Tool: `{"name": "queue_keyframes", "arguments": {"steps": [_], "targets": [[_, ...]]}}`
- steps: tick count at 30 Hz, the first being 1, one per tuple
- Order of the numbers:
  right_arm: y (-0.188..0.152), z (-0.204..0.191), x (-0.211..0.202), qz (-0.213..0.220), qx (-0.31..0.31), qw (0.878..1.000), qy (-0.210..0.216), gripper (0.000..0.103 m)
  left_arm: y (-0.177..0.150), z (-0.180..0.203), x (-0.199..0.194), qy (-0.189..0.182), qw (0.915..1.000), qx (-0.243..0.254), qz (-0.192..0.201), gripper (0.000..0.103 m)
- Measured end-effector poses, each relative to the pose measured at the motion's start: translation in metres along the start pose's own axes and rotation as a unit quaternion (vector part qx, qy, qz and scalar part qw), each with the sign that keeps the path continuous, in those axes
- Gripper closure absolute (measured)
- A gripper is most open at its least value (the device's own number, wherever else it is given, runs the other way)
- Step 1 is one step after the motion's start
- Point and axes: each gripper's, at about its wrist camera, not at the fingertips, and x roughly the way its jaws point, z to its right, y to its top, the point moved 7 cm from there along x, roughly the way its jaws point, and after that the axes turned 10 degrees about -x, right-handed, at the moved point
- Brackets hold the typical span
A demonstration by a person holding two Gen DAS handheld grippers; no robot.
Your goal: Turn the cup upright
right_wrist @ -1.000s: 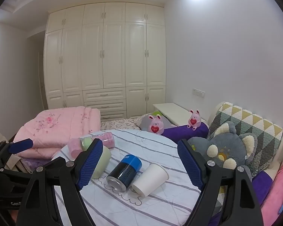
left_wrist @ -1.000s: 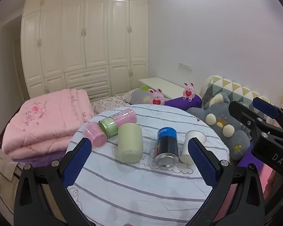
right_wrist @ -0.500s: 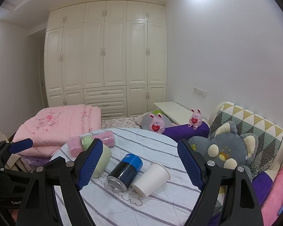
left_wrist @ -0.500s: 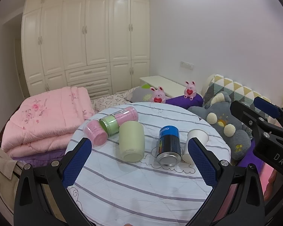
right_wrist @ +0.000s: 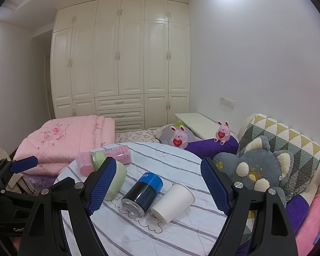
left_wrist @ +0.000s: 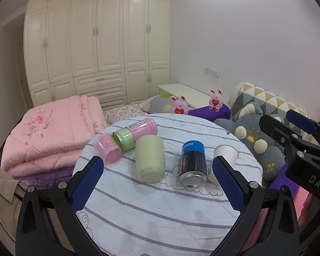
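Wardrobe (right_wrist: 121,64): cream, fills the far wall, doors above and drawers in the lower middle
Bed (right_wrist: 138,135): heart-print sheet, runs behind the surface
Pink quilt (left_wrist: 51,132): folded in a thick stack, to the left of the surface
Round surface (left_wrist: 160,213): covered in white cloth with grey-purple stripes, carries all the containers
Grey plush (right_wrist: 260,170): lies just beside the right rim of the surface, against a triangle-patterned cushion (right_wrist: 283,136)
Pink bunnies (right_wrist: 178,137): two, sitting behind the surface beside a purple bolster (right_wrist: 211,146)
Green cup (left_wrist: 150,162): pale, on its side, base toward the camera, left of the can
Blue can (right_wrist: 143,191): lies on its side, metal end toward the cameras, touching or nearly touching the paper cup on its left flank
Pink and green jars (left_wrist: 125,138): a cluster lying at the far left of the surface
White paper cup (right_wrist: 172,201): on its side at the right of the surface, long axis roughly level, base toward the camera and slightly left, mouth facing away and right
Left gripper (left_wrist: 157,183): jaws spread wide, holding nothing, above the near half of the surface, framing the green cup and the can
Right gripper (right_wrist: 155,189): jaws spread wide and holding nothing, the can and paper cup seen between them
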Motion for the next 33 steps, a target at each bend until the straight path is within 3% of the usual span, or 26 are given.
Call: {"name": "queue_keyframes", "arguments": {"steps": [27, 33], "targets": [[0.0013, -0.0023, 0.0087, -0.001, -0.007, 1.000, 0.003, 0.020, 0.0073, -0.0035, 0.0085, 0.007, 0.9999, 0.005, 0.015, 0.000], [0.0022, -0.0039, 0.0098, 0.000, -0.009, 1.000, 0.001, 0.020, 0.0069, 0.0002, 0.0086, -0.010, 0.9999, 0.004, 0.013, 0.000]]}}
